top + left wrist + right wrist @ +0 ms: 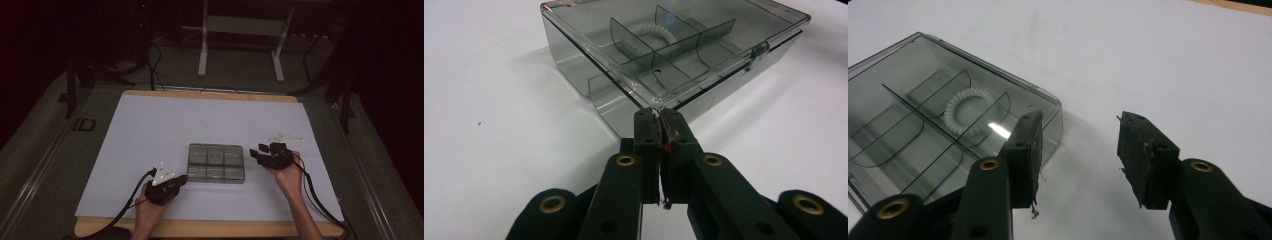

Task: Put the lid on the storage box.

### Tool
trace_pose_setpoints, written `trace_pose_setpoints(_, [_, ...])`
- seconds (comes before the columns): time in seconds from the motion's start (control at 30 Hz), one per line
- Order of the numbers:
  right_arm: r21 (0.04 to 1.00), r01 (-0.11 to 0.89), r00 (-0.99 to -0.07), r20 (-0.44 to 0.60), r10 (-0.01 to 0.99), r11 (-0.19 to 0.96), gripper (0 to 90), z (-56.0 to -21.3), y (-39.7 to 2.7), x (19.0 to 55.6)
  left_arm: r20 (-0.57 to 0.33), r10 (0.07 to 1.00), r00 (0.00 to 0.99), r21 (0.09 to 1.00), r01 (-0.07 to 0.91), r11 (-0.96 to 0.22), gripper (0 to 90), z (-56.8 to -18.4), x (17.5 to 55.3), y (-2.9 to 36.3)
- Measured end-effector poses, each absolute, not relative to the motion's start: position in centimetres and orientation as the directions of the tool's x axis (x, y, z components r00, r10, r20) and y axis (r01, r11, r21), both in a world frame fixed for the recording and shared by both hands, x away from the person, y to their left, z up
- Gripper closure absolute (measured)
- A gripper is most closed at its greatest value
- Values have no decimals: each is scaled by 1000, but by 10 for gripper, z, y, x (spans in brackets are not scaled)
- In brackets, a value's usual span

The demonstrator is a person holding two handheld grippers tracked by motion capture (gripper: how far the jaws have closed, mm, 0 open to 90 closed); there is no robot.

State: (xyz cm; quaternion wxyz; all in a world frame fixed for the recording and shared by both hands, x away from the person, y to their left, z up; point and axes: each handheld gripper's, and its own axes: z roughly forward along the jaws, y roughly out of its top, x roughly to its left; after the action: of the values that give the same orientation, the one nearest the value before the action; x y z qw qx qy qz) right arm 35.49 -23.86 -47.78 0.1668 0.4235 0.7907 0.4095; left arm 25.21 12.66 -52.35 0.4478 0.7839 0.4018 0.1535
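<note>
Still latched, the clear compartment box has its lid's corner pinched by the left gripper; right gripper gapes beside it, opening remains

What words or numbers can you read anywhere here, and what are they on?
"ID": dark letters on the grey floor left of the table.
The clear box, its white coil ring and both grippers carry no writing that can be read.

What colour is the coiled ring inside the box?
White coiled ring; it shows best in the right gripper view.
</note>
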Motion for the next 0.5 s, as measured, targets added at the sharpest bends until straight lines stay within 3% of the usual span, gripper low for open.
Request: trace_pose_setpoints(0.5, [786, 535, -589, 86, 803, 309, 528, -479, -236, 356, -126, 765, 631, 826, 493, -271, 865, -524, 252, 126])
